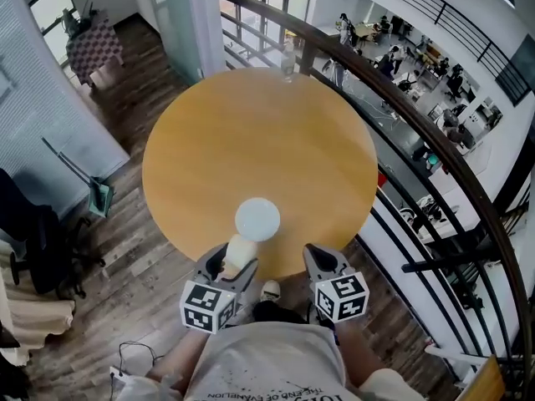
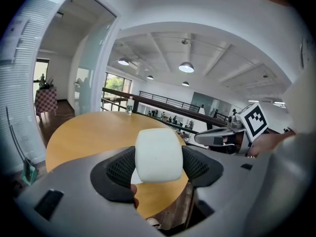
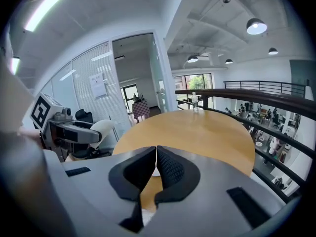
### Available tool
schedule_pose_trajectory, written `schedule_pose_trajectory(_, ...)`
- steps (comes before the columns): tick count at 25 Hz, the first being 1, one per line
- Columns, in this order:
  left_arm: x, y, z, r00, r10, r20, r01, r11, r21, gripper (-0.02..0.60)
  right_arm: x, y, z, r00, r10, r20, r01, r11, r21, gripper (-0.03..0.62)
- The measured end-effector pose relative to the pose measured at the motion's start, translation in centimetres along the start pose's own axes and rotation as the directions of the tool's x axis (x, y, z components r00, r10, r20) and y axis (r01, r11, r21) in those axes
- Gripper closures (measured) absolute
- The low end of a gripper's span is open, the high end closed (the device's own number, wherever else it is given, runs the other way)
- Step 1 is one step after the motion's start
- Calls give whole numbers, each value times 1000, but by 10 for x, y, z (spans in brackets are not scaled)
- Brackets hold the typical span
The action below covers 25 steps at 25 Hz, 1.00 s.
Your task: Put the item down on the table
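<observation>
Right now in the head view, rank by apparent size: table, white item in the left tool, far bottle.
Table, largest.
White item, gripped in the left tool, near the camera.
Bottle, smallest, but farthest away, so true size unsure.

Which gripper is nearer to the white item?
Left. The left gripper holds the white item between its jaws; the right gripper, shut and empty, is off to its right.

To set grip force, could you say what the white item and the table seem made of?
White item: smooth, matte, rounded corners; plastic or dense foam, unclear which. Table: even orange-tan top, no visible grain; likely laminate or veneer.
</observation>
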<state>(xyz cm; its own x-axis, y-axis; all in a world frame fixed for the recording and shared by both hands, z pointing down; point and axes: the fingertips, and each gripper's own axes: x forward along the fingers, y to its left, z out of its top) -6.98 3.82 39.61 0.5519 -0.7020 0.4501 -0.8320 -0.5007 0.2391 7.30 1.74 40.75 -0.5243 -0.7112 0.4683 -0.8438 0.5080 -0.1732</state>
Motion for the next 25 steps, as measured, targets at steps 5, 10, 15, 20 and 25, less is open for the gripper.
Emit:
schedule_pose_trajectory(5, 26, 4, 17, 999, 35, -4, -35, 999, 24, 278, 19, -30, 10, 1000, 22, -9, -22, 1000, -1, 568)
schedule_pose_trajectory(10, 31, 12, 18, 998, 57, -19, -57, 998, 4, 278, 27, -32, 14, 999, 44, -16, -44, 999, 7, 568)
schedule_pose_trajectory(15, 35, 22, 24, 997, 60, -38, -60, 998, 4, 278, 30, -34, 15, 999, 36, -23, -35, 999, 24, 568)
schedule_pose_trajectory(20, 43, 30, 22, 996, 31, -83, -29, 999, 32, 278, 37, -34, 11, 999, 5, -46, -3, 998, 56, 568)
schedule_pose_trajectory(25, 53, 31, 18, 992, -6, -125, 17, 996, 84, 278, 43, -32, 9, 998, -17, -55, 20, 998, 67, 568)
